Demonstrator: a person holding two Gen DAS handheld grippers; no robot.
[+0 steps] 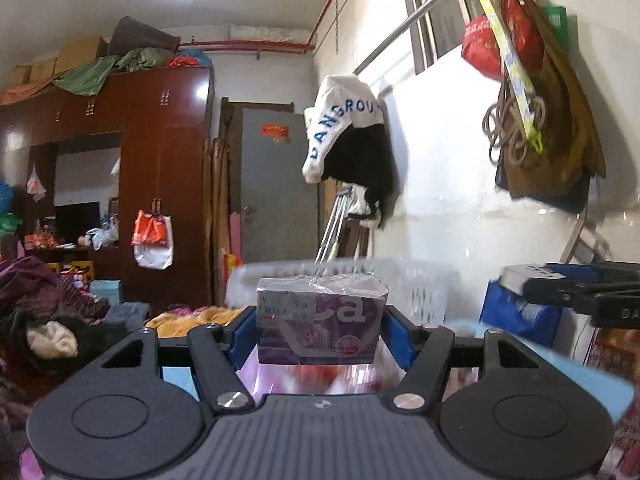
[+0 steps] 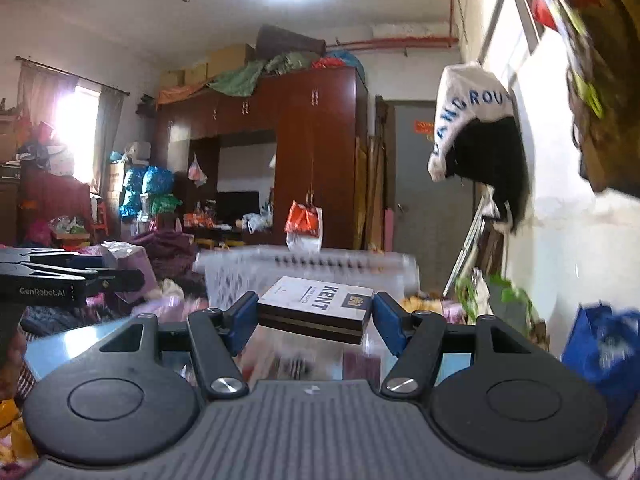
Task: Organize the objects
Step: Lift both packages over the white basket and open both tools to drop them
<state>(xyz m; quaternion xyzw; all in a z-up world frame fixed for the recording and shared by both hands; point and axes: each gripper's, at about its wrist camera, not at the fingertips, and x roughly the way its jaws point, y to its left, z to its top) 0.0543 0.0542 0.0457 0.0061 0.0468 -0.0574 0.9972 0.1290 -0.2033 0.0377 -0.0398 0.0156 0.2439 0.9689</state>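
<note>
My left gripper [image 1: 318, 320] is shut on a purple box wrapped in clear film [image 1: 320, 316], held upright in the air between the blue pads. My right gripper [image 2: 314, 312] is shut on a flat white and dark KENT box [image 2: 316, 306], held level. A white slotted plastic basket [image 1: 416, 284] stands just beyond both boxes; it also shows, blurred, in the right wrist view [image 2: 240, 272]. The right gripper shows at the right edge of the left wrist view [image 1: 580, 288], and the left gripper at the left edge of the right wrist view [image 2: 60, 280].
A blue bag [image 2: 604, 348] sits to the right by the white wall. Clothes hang on the wall [image 1: 348, 140]. A dark red wardrobe [image 2: 316, 152] and a grey door [image 1: 276, 184] stand behind. Piles of clothes [image 1: 48, 312] lie at the left.
</note>
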